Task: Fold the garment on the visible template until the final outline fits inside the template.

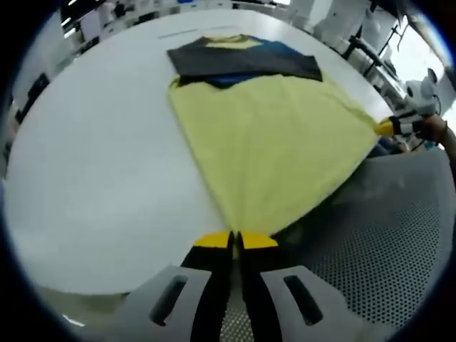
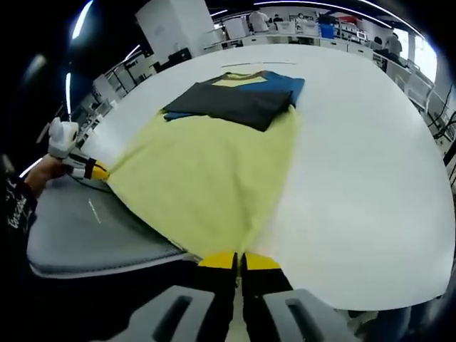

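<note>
Left gripper view: our left hand-held gripper [image 1: 236, 241] has its jaws clamped on one corner of the yellow garment [image 1: 271, 142], and the right hand-held gripper [image 1: 388, 127] pinches the other corner beside a grey perforated pad [image 1: 385, 228]. In the right gripper view our right hand-held gripper [image 2: 239, 261] is likewise clamped on the cloth. The garment stretches across the white desk [image 1: 92, 157] to its dark folded part [image 1: 242, 60].

My wide white bench [image 1: 92, 178] carries the yellow cloth garment [image 1: 271, 149], spread flat, with dark grey and blue folded parts [image 1: 242, 63] at its twelve o'clock end. A grey perforated mat [image 1: 385, 235] lies at four o'clock.
</note>
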Demonstrator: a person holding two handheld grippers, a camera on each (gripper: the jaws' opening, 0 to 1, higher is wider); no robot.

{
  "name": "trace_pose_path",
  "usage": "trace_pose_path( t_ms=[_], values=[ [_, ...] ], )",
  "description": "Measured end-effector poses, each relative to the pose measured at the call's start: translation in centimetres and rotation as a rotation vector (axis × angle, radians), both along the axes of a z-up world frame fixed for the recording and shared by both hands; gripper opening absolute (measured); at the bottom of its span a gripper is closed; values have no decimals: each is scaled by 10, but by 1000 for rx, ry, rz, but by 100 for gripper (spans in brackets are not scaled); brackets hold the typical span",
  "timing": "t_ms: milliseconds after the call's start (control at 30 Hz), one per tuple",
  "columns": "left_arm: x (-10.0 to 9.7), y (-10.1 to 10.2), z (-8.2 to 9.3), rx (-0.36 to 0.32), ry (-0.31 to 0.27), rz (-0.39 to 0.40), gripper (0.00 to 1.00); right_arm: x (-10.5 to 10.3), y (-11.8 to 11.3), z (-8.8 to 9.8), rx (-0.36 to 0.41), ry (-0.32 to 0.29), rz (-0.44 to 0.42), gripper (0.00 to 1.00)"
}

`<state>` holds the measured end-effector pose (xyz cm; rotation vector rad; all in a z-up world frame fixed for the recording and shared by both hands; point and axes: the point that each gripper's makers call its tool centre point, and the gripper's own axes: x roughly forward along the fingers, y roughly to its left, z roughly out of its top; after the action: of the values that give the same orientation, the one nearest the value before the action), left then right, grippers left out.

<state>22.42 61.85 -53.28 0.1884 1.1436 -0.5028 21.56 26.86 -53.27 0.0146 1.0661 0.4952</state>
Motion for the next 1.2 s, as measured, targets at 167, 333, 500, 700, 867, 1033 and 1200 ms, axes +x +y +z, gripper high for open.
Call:
trace_pose_path(
  t_ms=[167,333,500,700,867,1033,1200],
  values=[
    [-5,0,6,-11,10,-2,0,-4,0,2,-11,-2,6,0],
    [-5,0,8,-7,2,-11,0,-5,0,8,-6,5,-32,0],
    [-4,-1,15,-3,-12,-9,0,-1,1,16,-11,1,-34,0],
    [12,-2,32,-7,-124,-34,0,3,0,26,-23,-19,-43,0],
    [20,-1,46,-29,-178,-29,0,15,-3,41,9,-56,-116,0],
    [29,0,56,-38,-214,-20,0,24,-3,52,3,-88,-110,0],
    [43,0,72,-43,-294,-14,0,35,-5,64,1,-124,-117,0]
  ],
)
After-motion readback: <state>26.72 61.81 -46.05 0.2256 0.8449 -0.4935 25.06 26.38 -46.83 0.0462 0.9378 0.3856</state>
